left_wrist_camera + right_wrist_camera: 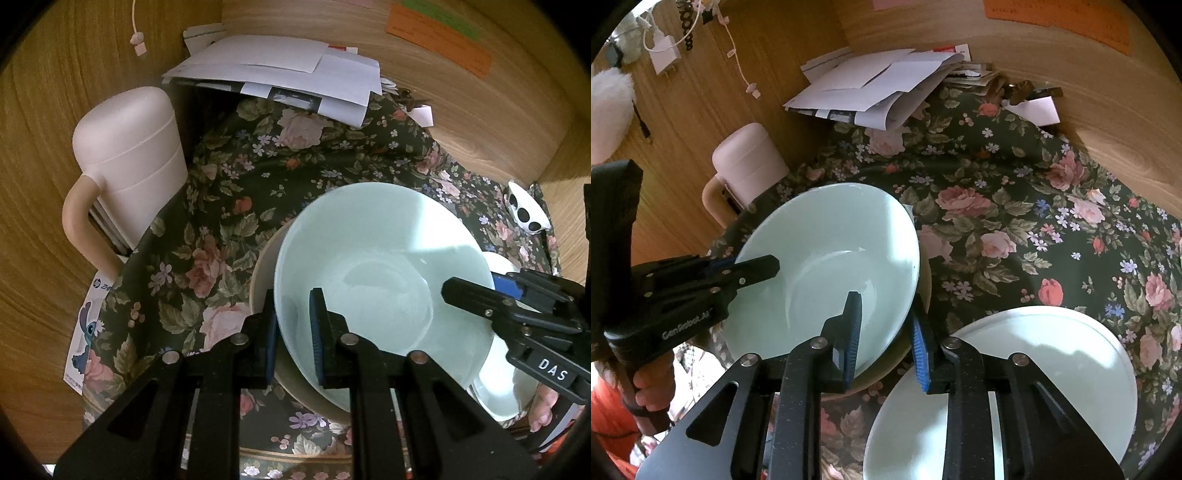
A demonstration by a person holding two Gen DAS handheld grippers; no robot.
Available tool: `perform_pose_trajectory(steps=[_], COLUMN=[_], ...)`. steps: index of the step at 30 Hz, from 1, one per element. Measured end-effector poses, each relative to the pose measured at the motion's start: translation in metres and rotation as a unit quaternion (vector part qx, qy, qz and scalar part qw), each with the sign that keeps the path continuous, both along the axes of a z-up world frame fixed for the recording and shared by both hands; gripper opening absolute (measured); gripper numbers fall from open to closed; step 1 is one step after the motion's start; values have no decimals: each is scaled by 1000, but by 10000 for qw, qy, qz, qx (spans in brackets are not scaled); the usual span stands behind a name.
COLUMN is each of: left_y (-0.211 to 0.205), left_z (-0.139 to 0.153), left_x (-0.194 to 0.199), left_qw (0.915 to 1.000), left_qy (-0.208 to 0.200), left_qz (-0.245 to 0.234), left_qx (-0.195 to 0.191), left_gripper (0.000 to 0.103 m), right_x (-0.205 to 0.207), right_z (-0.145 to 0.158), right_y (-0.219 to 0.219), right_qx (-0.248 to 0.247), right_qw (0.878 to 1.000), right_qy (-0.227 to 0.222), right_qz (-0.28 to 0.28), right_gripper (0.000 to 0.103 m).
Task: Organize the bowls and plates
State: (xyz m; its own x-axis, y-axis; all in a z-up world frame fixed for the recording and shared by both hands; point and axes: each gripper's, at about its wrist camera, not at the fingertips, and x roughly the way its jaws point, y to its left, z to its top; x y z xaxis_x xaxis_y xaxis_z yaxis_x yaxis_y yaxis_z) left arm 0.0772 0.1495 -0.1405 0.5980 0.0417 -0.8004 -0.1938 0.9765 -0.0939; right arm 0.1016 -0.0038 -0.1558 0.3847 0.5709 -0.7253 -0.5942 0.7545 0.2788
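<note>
Nearest the lens in the left wrist view, at the bottom centre of the frame, the left gripper point(293, 332) has its blue-padded jaws clamped on the near rim of the pale green glazed bowl point(384, 266), one pad inside the wall and one outside. That bowl sits tilted inside a beige bowl point(264, 266), of which only a crescent of rim shows at its left, both on the dark floral tablecloth point(221, 184). In the right wrist view the right gripper point(886, 332) straddles the opposite rim at lower centre, its jaws slightly parted with the pads not visibly pressing the wall. A wide white plate point(1034, 354) lies just beside it at the lower right. I would say the nesting step is nearly done: the green bowl looks placed but crooked. Next, the left grip needs to let go gently so the bowl settles level, then the plate wants attention.
</note>
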Motion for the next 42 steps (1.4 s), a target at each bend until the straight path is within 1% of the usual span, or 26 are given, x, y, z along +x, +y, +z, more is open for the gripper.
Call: perform_pose_trajectory(steps=[3,7,12,15,16,17,18,20,21,22,26,29,31,33,35,38,42], left_y=[0,-6,-9,-10,-12,-13,-16,-23,-28,-31,-50,-63,-76,-86,-97,-115,-139], left_z=[3,8,20,29,34,38,42,51,57,60,77,86,92,97,101,105,106], left_x=[1,4,6,8,9,9,9,10,11,12,19,25,31,35,41,51,68], left_qw=[10000,9995,9984,9985,9985,9984,9982,9972,9965,9962,9946,9931,9916,9901,9886,9863,9837], left_qy=[-54,-105,-253,-313,-353,-404,-461,-604,-697,-741,-950,-1078,-1167,-1236,-1300,-1371,-1352], left_qz=[17,13,60,56,46,33,17,-21,-48,-72,-259,-381,-491,-603,-701,-876,-1130], left_qx=[33,303,511,439,404,391,394,436,454,448,324,264,267,273,276,276,346], left_gripper=[15,16,16,18,22,27,30,41,44,48,59,65,67,69,75,79,80], right_x=[-2,-2,2,4,4,5,5,5,5,5,6,5,5,5,5,5,10], right_z=[7,13,15,22,25,29,31,39,42,46,57,66,71,74,77,80,81], right_y=[-7,-13,-26,-41,-45,-51,-56,-69,-74,-82,-108,-128,-139,-149,-161,-176,-195], right_qx=[55,86,139,199,213,223,232,229,223,223,249,210,163,121,79,24,-64], right_qw=[9997,9994,9991,9981,9977,9971,9965,9944,9933,9916,9865,9813,9781,9750,9700,9651,9590], right_qy=[-203,-314,-312,-401,-447,-498,-550,-700,-764,-849,-1033,-1209,-1300,-1375,-1491,-1578,-1639], right_qz=[-98,-135,-264,-417,-473,-532,-589,-759,-838,-947,-1244,-1483,-1619,-1741,-1921,-2092,-2313], right_gripper=[25,25,32,38,40,43,47,53,57,59,69,70,71,78,82,83,84])
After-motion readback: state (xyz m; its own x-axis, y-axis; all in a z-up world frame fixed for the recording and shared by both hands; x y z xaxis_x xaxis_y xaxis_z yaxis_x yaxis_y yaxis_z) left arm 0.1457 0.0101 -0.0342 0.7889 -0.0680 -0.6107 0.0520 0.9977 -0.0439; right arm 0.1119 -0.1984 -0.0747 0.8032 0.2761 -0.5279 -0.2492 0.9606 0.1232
